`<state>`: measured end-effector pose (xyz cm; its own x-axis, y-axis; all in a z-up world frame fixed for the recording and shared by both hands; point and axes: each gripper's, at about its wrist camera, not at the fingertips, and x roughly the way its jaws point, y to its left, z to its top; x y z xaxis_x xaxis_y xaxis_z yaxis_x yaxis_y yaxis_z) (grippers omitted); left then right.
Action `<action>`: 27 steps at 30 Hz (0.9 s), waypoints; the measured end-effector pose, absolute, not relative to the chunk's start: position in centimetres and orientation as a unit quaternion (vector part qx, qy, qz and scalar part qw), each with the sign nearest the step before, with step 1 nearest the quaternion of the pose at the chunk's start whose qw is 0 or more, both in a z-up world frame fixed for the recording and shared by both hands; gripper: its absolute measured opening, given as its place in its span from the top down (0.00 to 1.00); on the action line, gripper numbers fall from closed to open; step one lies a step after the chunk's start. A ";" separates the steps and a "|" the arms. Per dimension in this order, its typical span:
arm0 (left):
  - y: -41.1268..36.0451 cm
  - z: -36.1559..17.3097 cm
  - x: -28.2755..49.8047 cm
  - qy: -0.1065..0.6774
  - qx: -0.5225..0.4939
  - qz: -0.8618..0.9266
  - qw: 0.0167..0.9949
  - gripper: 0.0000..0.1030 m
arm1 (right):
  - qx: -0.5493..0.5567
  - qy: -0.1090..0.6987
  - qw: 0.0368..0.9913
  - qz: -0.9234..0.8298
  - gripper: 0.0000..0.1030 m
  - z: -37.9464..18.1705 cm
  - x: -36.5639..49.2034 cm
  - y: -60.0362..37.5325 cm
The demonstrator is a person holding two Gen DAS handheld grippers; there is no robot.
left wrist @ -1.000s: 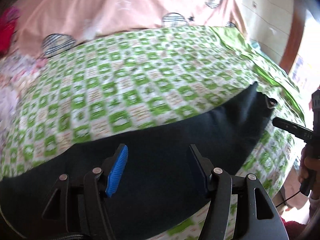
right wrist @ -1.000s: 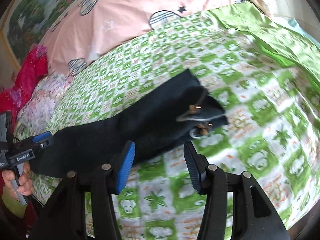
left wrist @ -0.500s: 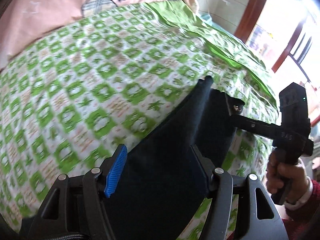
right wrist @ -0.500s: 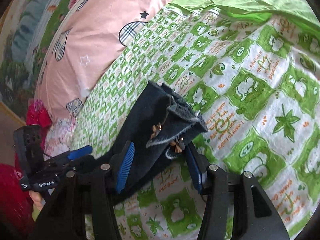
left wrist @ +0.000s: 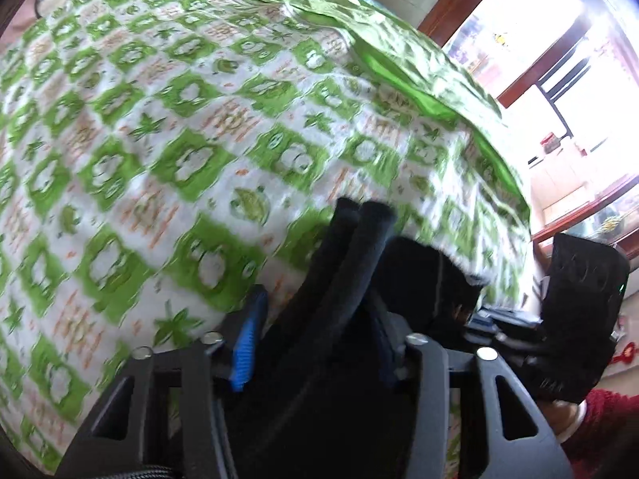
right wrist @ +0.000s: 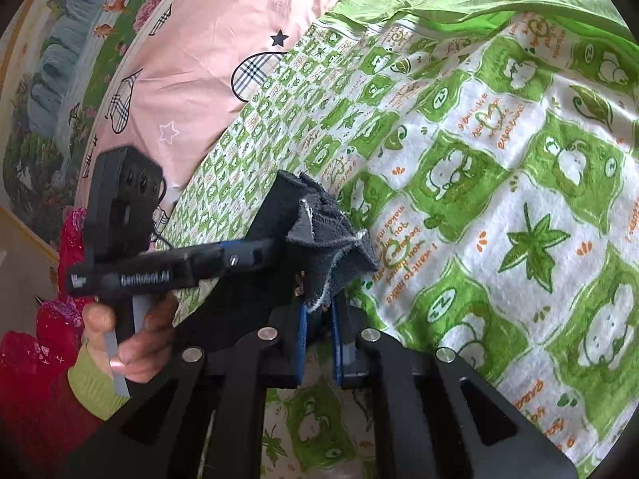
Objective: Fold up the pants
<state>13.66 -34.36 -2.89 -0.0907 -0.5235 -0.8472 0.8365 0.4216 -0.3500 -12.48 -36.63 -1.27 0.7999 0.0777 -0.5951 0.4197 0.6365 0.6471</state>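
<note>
Two claws meet over a bed (right wrist: 519, 183) spread with a green-and-white checked sheet printed with cartoon animals and leaves. Dark navy pants (right wrist: 315, 223) are bunched between them, lifted off the sheet at this end. In the right wrist view the right claw (right wrist: 319, 343) has its blue-padded fingers (right wrist: 301, 343) drawn close together with a fold of the pants pinched between them; the frayed grey edge of the cloth and a small brass-coloured fitting sit just above the pads. The left claw (right wrist: 255, 255) reaches in from the left of that view, its tip against the same bunch of cloth, held by a bare hand (right wrist: 131, 339) with a yellow-green cuff.

In the left wrist view the left claw (left wrist: 315, 343) stands with its fingers apart, and a thick roll of the pants (left wrist: 343, 279) runs up between them, filling the gap; the blue pad (left wrist: 247, 343) on the left finger shows clear of the cloth, so it is spread around the pants rather than squeezed on them. The right claw's dark body (left wrist: 575, 319) sits just to the right. A plain green cover (left wrist: 399, 52) lies along the far edge of the bed, and a pink quilt (right wrist: 207, 40) with checked hearts lies beyond the sheet.
</note>
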 end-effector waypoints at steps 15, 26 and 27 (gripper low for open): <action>-26.0 5.1 11.6 0.445 0.077 -0.546 0.705 0.90 | 0.382 0.251 0.888 0.049 0.89 4.4 -10.7 -32.9; -14.9 7.1 10.3 0.408 0.007 -0.507 0.760 0.90 | 0.335 0.277 0.884 0.171 0.89 6.4 -5.9 -24.9; -14.0 6.8 10.3 0.408 0.003 -0.501 0.763 0.90 | 0.333 0.283 0.882 0.177 0.89 6.1 -5.4 -24.2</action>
<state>10.27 -13.96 6.84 0.1655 -0.7620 -0.6261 0.7666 0.4988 -0.4044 -5.45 -24.24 6.10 0.7766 0.5012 -0.3816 -0.1244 0.7158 0.6871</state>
